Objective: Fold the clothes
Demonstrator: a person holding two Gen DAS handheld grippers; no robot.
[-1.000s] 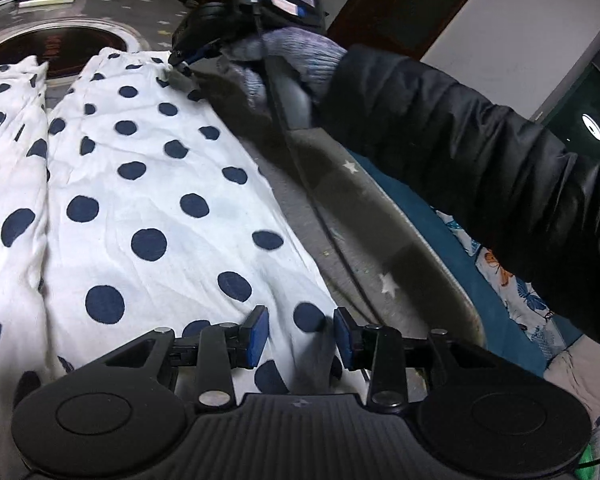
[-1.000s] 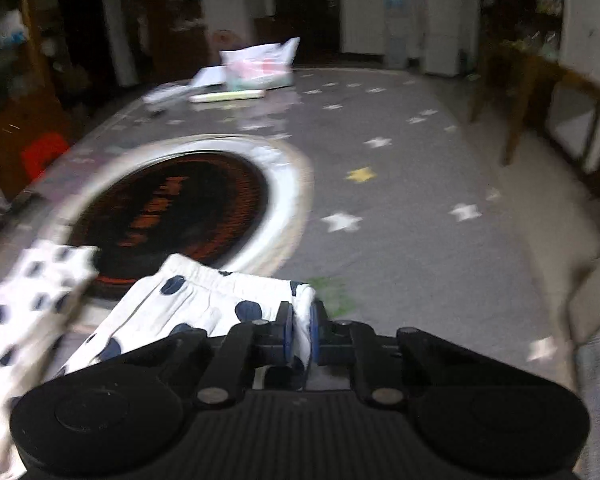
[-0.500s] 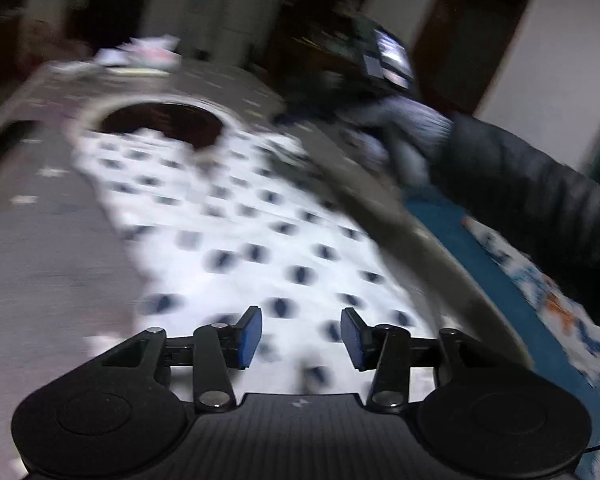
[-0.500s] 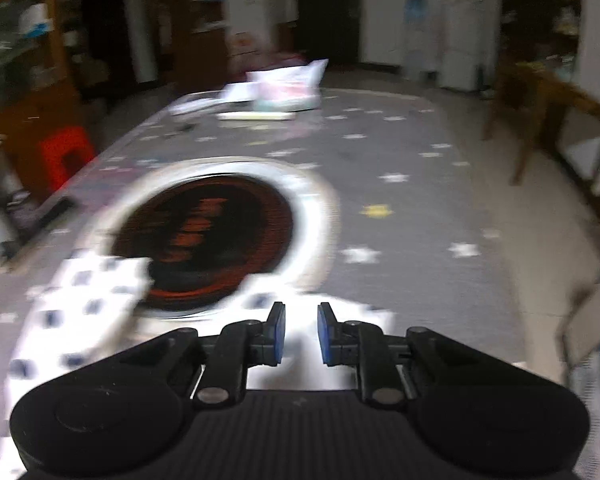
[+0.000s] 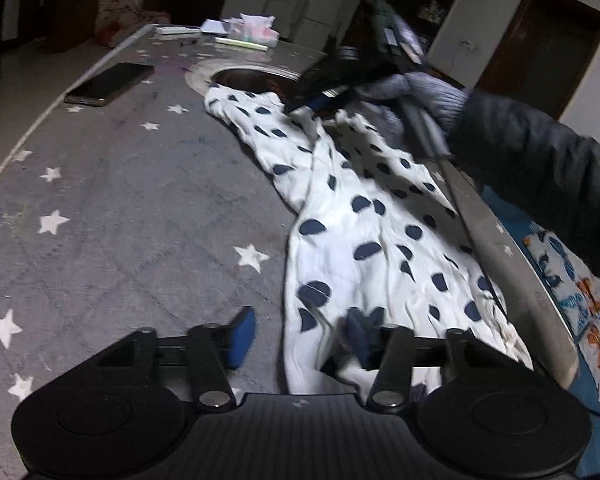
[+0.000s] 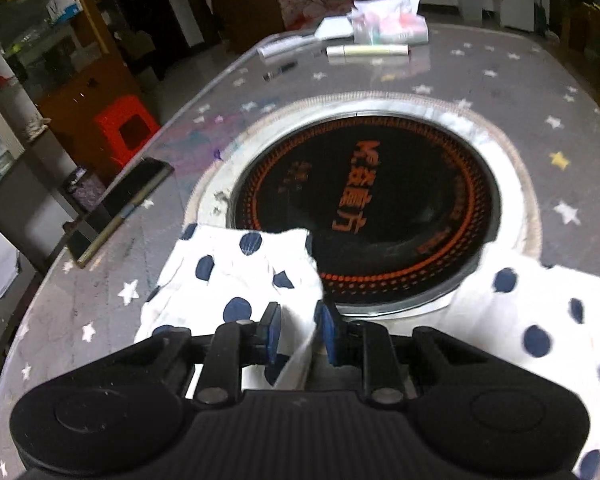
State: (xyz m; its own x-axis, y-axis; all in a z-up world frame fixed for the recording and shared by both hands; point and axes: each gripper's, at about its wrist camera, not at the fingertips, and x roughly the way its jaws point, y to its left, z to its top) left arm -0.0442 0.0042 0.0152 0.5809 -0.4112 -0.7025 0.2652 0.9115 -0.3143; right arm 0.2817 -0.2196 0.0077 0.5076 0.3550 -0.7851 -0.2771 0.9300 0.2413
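White trousers with dark blue dots [image 5: 364,236] lie lengthwise on a grey star-patterned table [image 5: 120,200]. My left gripper [image 5: 300,336] is open, its jaws straddling the near left edge of the cloth. In the right wrist view the two leg ends [image 6: 236,276] lie by the round black hob, one left and one right [image 6: 540,320]. My right gripper [image 6: 298,334] is open, with a fold of the left leg's edge between the jaws. It also shows in the left wrist view [image 5: 324,96], held by a gloved hand over the far end.
A round black induction hob [image 6: 380,204] is set in the table. A phone [image 5: 108,84] lies near the left edge. A tissue pack [image 6: 388,24], a tube and pens lie at the far end. A red stool [image 6: 126,128] stands beside the table.
My right gripper let go of the right leg end and moved left over the other leg end. My left gripper rose, then came down at the cloth's left edge. The trousers are now rumpled.
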